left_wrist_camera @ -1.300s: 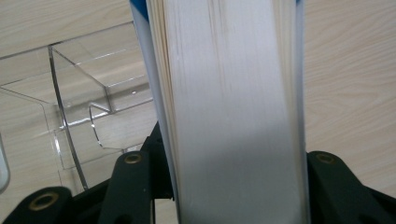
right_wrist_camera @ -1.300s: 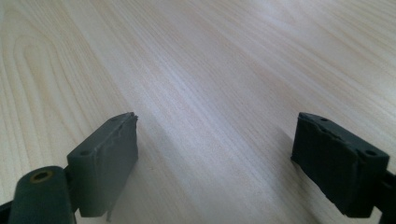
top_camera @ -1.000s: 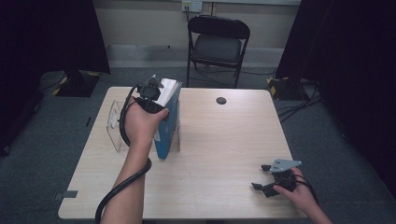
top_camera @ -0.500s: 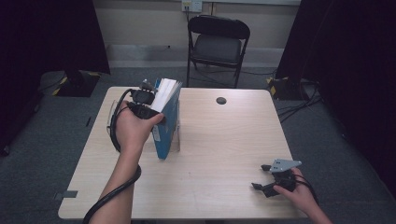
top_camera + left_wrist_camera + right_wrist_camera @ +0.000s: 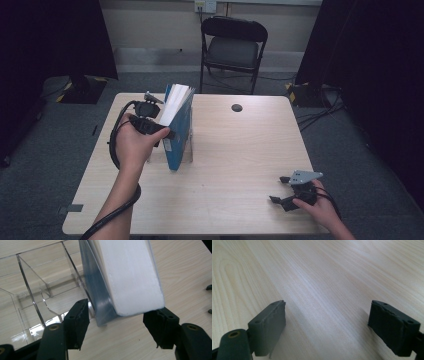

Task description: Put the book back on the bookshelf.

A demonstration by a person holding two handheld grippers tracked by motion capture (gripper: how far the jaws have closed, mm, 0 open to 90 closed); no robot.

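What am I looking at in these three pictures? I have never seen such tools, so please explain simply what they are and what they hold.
A person sits at a wooden table and holds a hand tool with two black jaws in each hand. The high view looks down from above the table. The other two pictures come from small cameras riding on the tools, looking along their jaws.

The left gripper is at a blue book with thick white pages, which stands upright in a clear plastic stand. Its jaws have just been opening: the book's corner lies between them, but the pads stand apart from it, so it is let go.

The right gripper rests near the table's front right corner, jaws open, holding nothing.
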